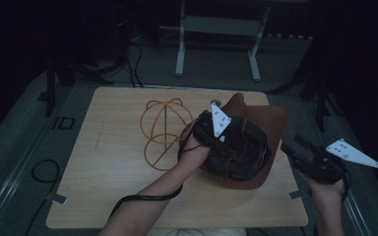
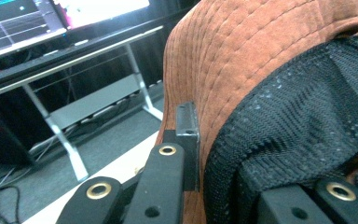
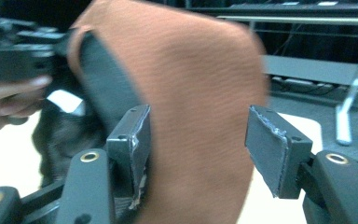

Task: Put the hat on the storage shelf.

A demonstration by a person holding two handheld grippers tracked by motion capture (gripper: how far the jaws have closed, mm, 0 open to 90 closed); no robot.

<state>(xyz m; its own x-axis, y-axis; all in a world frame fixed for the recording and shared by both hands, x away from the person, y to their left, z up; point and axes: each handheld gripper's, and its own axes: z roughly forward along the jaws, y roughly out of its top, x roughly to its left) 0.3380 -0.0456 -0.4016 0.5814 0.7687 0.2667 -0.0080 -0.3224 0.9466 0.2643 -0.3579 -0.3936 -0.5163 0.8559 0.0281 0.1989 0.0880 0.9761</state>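
1. Dark room around a pale wooden counter (image 1: 103, 162), metal stand legs behind it
2. Brown suede hat (image 1: 268, 123) with black mesh lining lies at the counter's right side, beside a wire hat frame (image 1: 165, 132)
3. Left hand-held gripper (image 2: 200, 154) pinches the hat's brim, jaws pressed together on it
4. Right hand-held gripper (image 3: 196, 140) is spread, brim between its pads, right pad clear of it

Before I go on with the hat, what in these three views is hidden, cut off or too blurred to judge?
- Left gripper, high view: its jaw tips are hidden inside the brown hat.
- Left gripper view: the right-hand jaw's pad is covered by the hat's black mesh lining.
- Right gripper view: the hat brim is motion-blurred, its lower edge cut off.
- Wire hat stand, high view: too dim to show its base.
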